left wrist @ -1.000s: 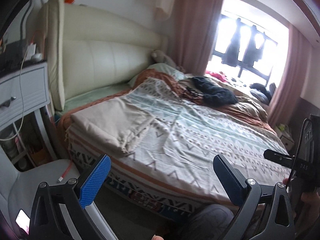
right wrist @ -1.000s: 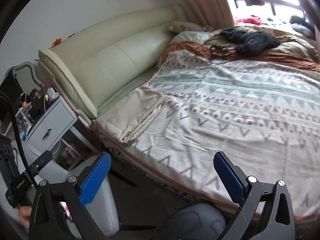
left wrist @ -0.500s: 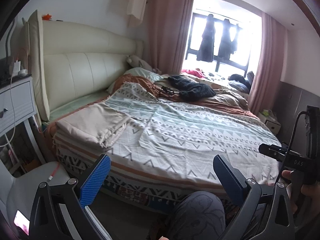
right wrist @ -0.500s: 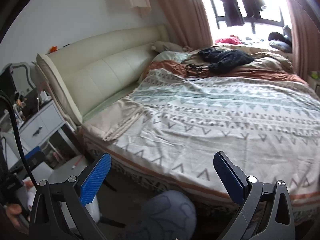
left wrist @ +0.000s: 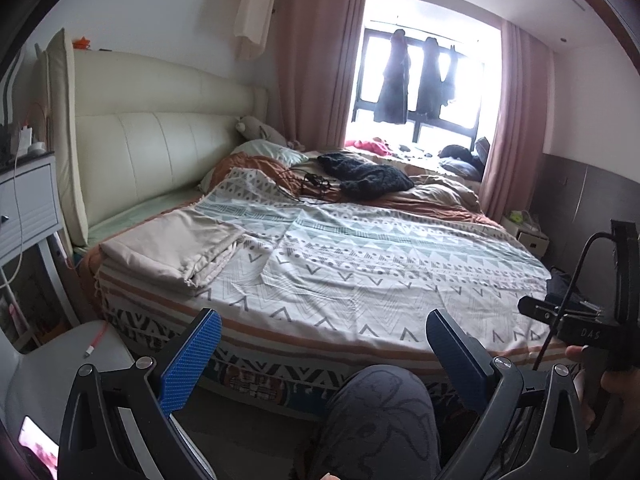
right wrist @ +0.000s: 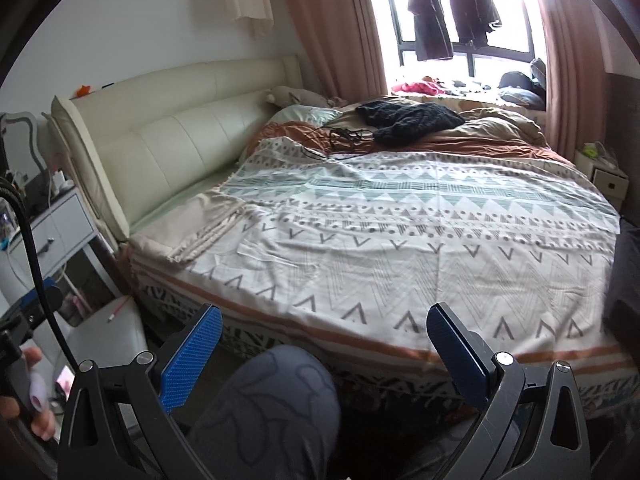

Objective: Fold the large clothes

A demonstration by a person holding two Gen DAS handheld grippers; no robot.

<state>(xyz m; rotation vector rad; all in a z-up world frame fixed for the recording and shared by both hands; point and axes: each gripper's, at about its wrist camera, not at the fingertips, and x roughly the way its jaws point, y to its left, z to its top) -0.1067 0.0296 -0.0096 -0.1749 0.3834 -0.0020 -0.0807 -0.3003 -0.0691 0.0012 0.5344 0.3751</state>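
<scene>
We are losing the window (left wrist: 420,92) to glare, so the dark clothes (left wrist: 394,80) hanging there are showing only as shapes. The knee (left wrist: 376,416) is hiding the near edge of the bed (left wrist: 280,376). The nightstand (left wrist: 24,208) is running off the left edge, and the phone screen (left wrist: 38,446) is being cut off too.

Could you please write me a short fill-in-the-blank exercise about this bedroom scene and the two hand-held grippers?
1. The folded beige cloth lies on the bed corner nearest the ____.
2. Both the left hand-held gripper and the right hand-held gripper are ____ and hold nothing.
3. The dark knitted garment lies on the ____ blanket, beyond the patterned sheet.

Missing words: headboard; open; orange
</scene>
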